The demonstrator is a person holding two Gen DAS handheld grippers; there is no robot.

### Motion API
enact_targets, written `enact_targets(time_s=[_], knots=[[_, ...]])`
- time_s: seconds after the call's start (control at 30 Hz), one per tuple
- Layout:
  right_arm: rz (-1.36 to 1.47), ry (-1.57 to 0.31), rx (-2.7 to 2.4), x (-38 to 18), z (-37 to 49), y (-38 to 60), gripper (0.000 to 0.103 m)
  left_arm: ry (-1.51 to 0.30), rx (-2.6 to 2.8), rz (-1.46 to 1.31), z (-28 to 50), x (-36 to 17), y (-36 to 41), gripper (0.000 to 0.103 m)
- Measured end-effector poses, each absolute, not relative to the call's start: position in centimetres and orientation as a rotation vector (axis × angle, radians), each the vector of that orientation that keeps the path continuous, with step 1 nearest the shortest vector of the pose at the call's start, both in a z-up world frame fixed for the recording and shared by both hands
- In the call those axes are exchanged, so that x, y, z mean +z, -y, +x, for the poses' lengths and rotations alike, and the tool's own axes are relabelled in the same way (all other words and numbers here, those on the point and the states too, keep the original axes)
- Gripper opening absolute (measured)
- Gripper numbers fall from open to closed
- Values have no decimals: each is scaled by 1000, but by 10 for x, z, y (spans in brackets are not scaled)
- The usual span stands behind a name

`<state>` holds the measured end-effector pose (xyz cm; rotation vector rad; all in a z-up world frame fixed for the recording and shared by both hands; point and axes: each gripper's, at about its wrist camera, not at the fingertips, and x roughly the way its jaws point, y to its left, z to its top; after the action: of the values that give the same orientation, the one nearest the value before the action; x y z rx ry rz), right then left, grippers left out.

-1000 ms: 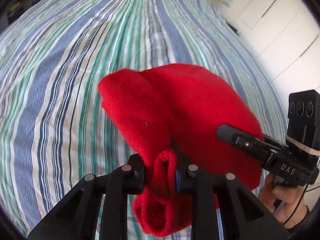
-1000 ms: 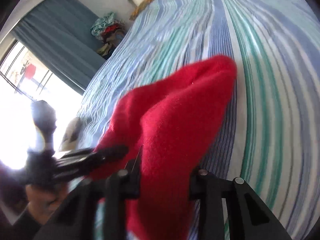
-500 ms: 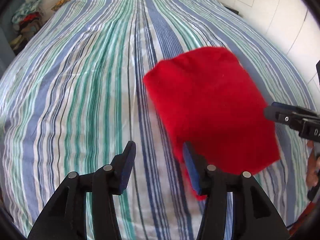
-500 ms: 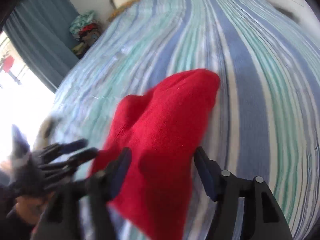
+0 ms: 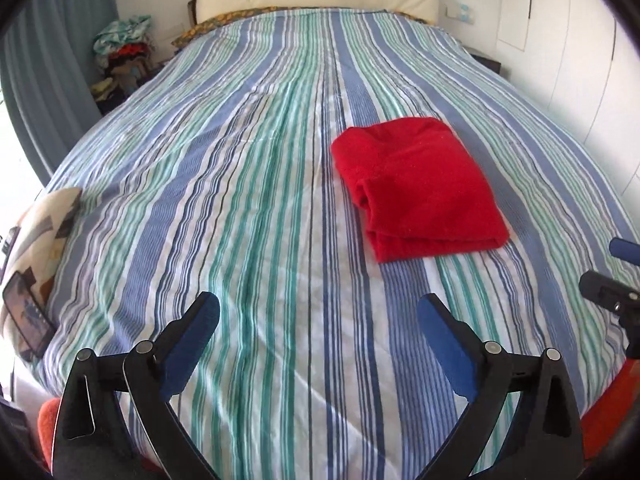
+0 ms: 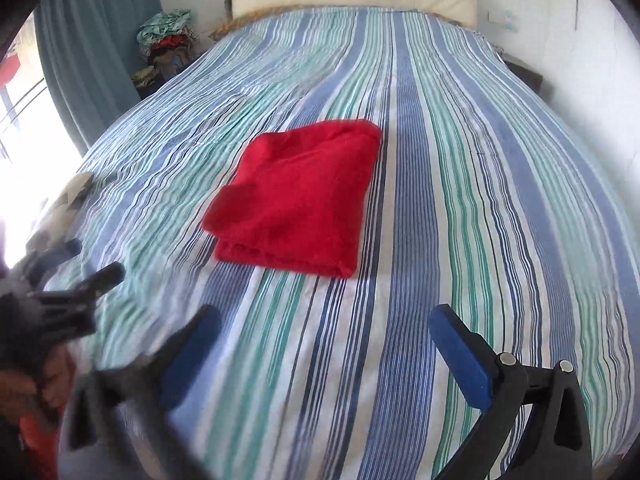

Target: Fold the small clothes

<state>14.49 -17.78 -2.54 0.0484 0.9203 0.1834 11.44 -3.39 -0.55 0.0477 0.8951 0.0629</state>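
Both tools, left (image 5: 318, 322) and right (image 6: 324, 334), spread wide and empty, apparently because red garment (image 5: 416, 188) lies folded on bed (image 5: 224, 168).

Honestly no readable text anywhere here (no labels, brands or numbers), not even on the dark phone-like thing (image 5: 27, 313) at 9 o'clock.

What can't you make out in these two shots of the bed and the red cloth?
- Red cloth: what garment it is; the folds hide its shape in both views.
- Left gripper: motion-blurred at the right wrist view's left edge.
- Right gripper: mostly cut off by the left wrist view's right edge.
- Clothes pile by the curtain: too small to sort into items.
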Motion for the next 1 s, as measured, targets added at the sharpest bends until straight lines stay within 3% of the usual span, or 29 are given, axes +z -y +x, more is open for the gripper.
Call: enact_targets(time_s=[0.37, 1.0], knots=[[23, -942, 134, -9, 84, 164, 103, -940, 68, 89, 88, 10, 52, 100], [-4, -936, 127, 7, 74, 144, 103, -969, 25, 95, 73, 18, 54, 100]])
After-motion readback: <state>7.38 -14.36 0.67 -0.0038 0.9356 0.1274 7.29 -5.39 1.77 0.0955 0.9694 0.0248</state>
